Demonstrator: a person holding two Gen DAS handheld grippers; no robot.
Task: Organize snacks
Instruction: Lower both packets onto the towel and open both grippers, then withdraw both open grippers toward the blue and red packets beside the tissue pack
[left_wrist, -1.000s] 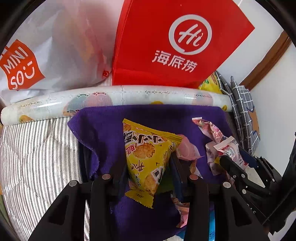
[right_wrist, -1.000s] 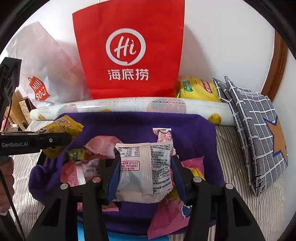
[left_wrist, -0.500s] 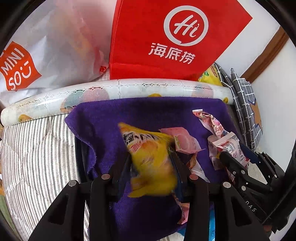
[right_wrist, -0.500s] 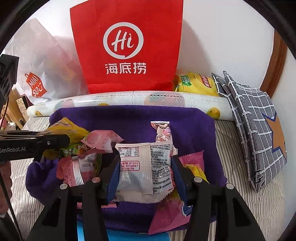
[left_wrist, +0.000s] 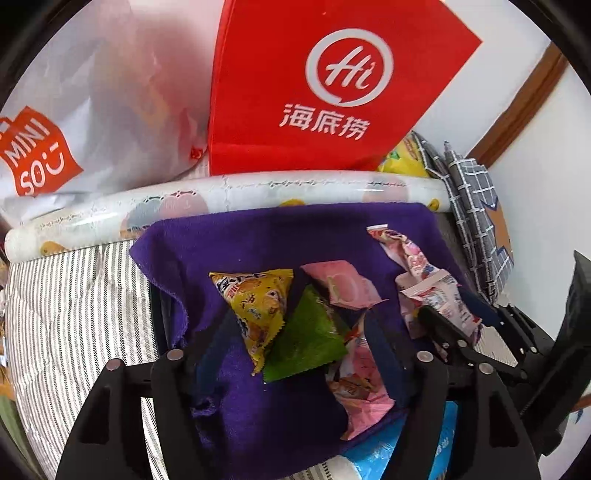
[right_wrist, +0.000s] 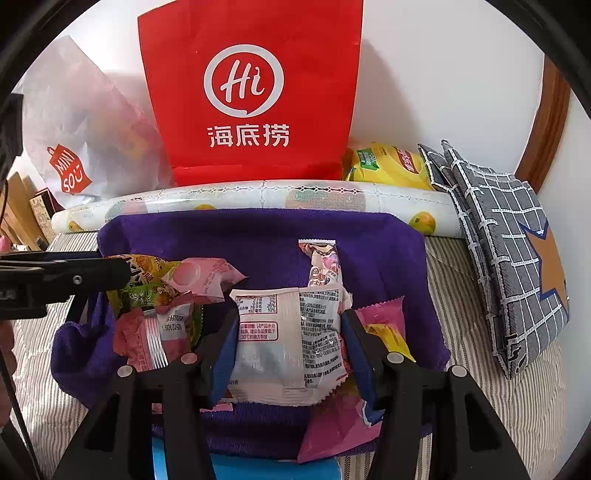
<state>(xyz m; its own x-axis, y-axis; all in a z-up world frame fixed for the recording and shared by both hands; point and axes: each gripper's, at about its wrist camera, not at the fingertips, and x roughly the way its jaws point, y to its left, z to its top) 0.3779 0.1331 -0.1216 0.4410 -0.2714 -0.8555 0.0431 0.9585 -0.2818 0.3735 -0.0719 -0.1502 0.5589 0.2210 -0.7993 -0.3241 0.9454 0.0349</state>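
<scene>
Snack packets are piled on a purple towel (right_wrist: 258, 236) spread over a striped mattress (right_wrist: 480, 369), with a red Haidilao bag (right_wrist: 251, 92) propped at 12 o'clock behind a rolled printed sheet (right_wrist: 258, 195).

Right gripper (right_wrist: 288, 332): fingers are clamped on a white snack packet (right_wrist: 291, 332), held by both side edges, printed back facing up. It's a sealed film pouch, so it is judged light, crinkly and a bit slippery; a grip across the flat middle, as it's taken here, should hold better than a grip on the thin crimped ends.

Left gripper (left_wrist: 295, 332): fingers are spread apart with nothing pinched. A yellow cracker packet (left_wrist: 255, 306) and a green packet (left_wrist: 306, 339) lie loose between them, the yellow one at about 10 o'clock from the green, its edge overlapping it. A pink peach packet (left_wrist: 340, 284) is at 1 o'clock from those, touching the green one.

Contents are probably brittle (crackers), so squeezing hard is not advised. Puffy air-filled pouches may squirt out sideways if they're caught near a corner.
</scene>
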